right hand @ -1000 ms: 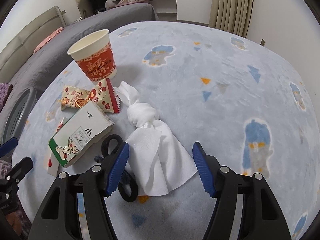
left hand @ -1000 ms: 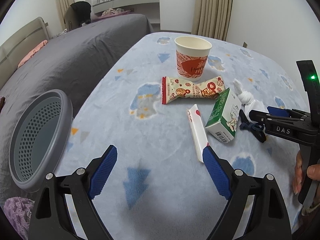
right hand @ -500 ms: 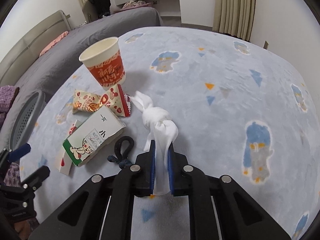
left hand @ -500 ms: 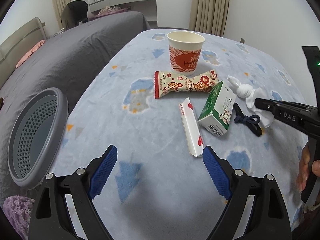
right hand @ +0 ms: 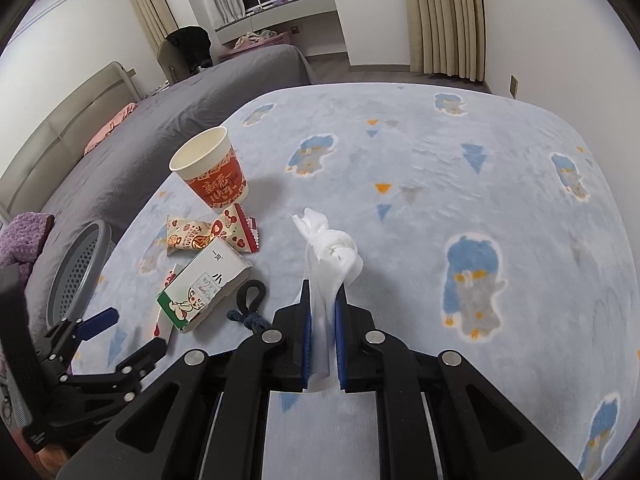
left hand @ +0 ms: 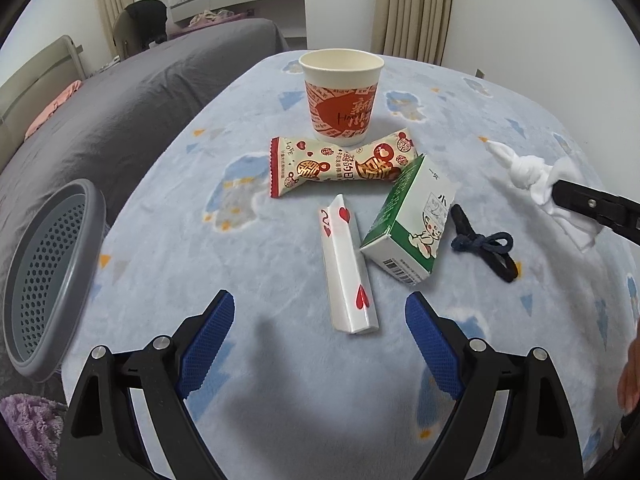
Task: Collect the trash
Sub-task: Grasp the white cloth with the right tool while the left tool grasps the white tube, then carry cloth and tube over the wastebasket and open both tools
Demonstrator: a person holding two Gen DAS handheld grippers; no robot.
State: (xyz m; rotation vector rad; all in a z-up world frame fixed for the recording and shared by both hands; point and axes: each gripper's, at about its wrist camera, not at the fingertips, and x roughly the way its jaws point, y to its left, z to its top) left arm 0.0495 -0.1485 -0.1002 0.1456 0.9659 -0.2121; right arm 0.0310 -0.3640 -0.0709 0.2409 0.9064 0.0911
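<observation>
- Right gripper (right hand: 320,328): blue pads pressed together on a knotted white tissue (right hand: 334,254). The tissue's flat tail runs between the pads; its knot and twisted tip stick out beyond the fingertips, clear of the blanket (right hand: 440,152).
- In the left wrist view the same tissue (left hand: 528,170) hangs at the tip of the right gripper's black finger at the right edge, above the blanket.
- Left gripper (left hand: 320,332): fingers wide apart, nothing between the pads; it hovers over bare blanket just short of a folded playing card (left hand: 348,268).
- The folded playing card, white with red hearts, lies flat, its side touching the corner of a green-and-white carton (left hand: 412,224).
- The carton lies on its side, between the card and a dark hair tie (left hand: 484,242), which is knotted to a blue loop.
- A red-and-cream snack wrapper (left hand: 340,164) lies beyond the carton, its right end touching the carton's far corner.
- A red-and-white paper cup (left hand: 342,92) stands upright just behind the wrapper, its inside not visible.
- A grey perforated basket (left hand: 52,268) sits at the blanket's left edge, well apart from the litter, tilted with its opening toward the camera.
- A grey bed (right hand: 160,120) lies beyond the blanket.
</observation>
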